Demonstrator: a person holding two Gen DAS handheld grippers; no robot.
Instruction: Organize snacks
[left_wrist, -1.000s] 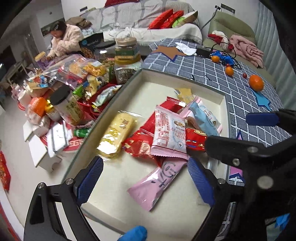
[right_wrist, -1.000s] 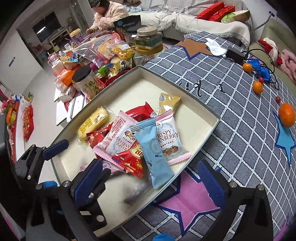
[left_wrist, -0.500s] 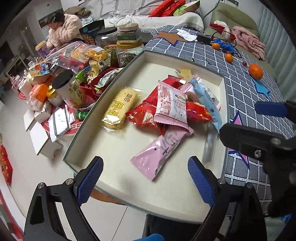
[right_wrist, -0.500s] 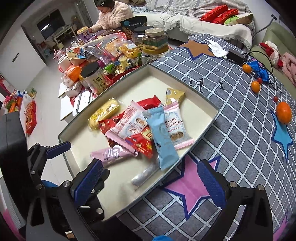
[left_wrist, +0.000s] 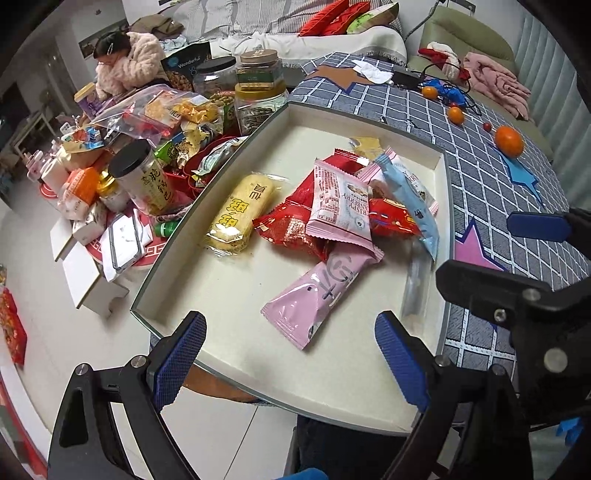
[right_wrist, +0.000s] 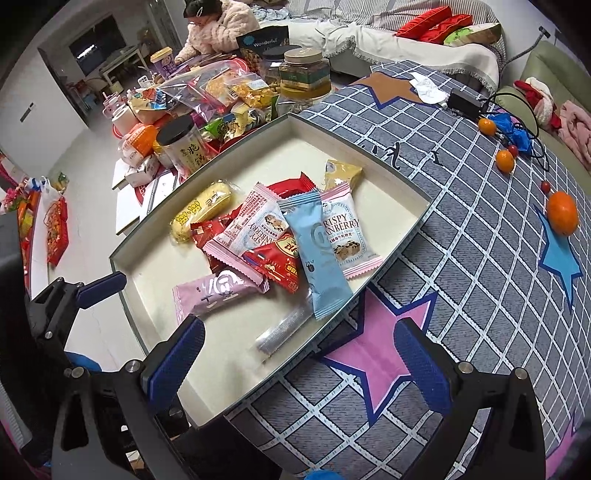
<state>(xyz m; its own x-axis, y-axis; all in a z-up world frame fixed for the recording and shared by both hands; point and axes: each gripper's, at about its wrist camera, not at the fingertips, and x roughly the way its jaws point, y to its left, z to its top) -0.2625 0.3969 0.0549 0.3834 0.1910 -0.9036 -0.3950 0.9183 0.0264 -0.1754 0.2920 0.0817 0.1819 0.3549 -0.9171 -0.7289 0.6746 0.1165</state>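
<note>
Left tongs (left_wrist: 290, 363): spread wide, nothing between the blue pads, hovering over the near end of the tray (left_wrist: 369, 400). Right tongs (right_wrist: 301, 363): also spread wide and empty, over the tray's near right edge where it meets the checked cloth (right_wrist: 461, 258). Each tool shows at the side of the other's view.

Tray: shallow, cream inside, dark rim, lying on the cloth-covered desk with its near left corner past the desk's edge, above the floor.

Snacks, all inside the tray, heaped toward its middle and right:
- yellow packet (left_wrist: 242, 212) lies apart at the left of the heap, flat.
- pink-and-white cranberry packet (left_wrist: 341, 206) on top of red packets (left_wrist: 291, 227).
- a second cranberry packet (right_wrist: 343, 230) further right, partly under the light blue packet (right_wrist: 319, 254).
- light blue packet lies lengthwise, its near end at the tray's right wall.
- plain pink packet (left_wrist: 321, 291) nearest the left tongs, its far end tucked under the heap.
- clear plastic sleeve (right_wrist: 284, 328) along the right wall, just beside the blue packet's near end.
- small tan packet (right_wrist: 341, 173) at the far side of the heap.

On the cloth, well apart from the tray: orange (right_wrist: 561, 212), two smaller ones further back. Left of the tray, lower down: jars and bagged food (left_wrist: 155, 122) crowded together.
</note>
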